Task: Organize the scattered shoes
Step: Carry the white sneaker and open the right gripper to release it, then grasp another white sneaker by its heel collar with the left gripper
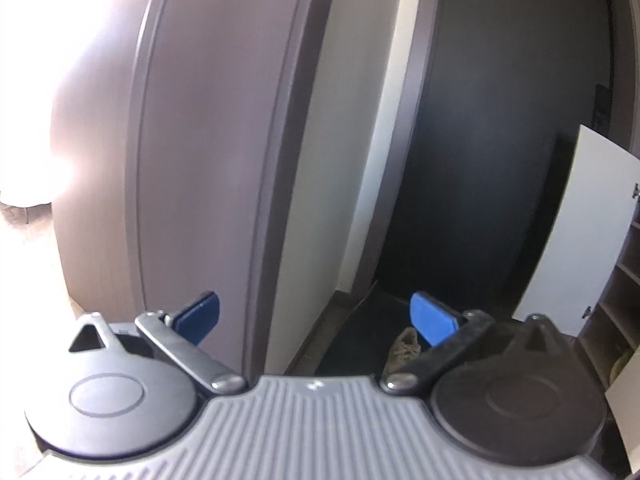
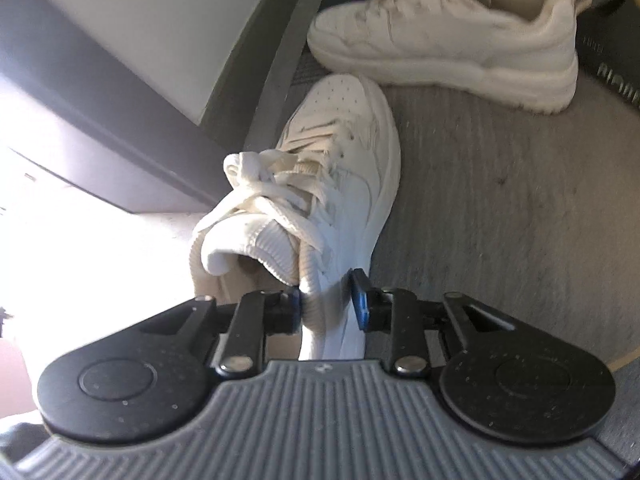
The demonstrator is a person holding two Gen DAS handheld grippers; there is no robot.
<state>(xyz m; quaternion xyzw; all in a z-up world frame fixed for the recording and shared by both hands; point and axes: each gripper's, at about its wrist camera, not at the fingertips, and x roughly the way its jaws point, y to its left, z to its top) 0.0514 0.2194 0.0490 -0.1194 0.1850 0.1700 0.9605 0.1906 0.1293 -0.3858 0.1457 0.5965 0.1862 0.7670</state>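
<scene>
white sneaker (image 2: 344,168) smooth leather-look, ribbed knit collar; floor (image 2: 500,208) matt wood-grain.

Between the right gripper's (image 2: 326,300) blue pads (image 2: 361,300) sits a white sneaker (image 2: 352,160) with cream laces (image 2: 260,184); ahead lies another cream-white sneaker (image 2: 452,36) on grey wood-grain floor (image 2: 500,208). Beyond the left gripper's (image 1: 316,314) blue pads stand brown doors (image 1: 208,140).

Dark brown door (image 1: 208,140) left, white wall strip (image 1: 340,128) beside; white cabinet door (image 1: 576,232) far right; grey wood-grain floor (image 2: 500,208).
</scene>
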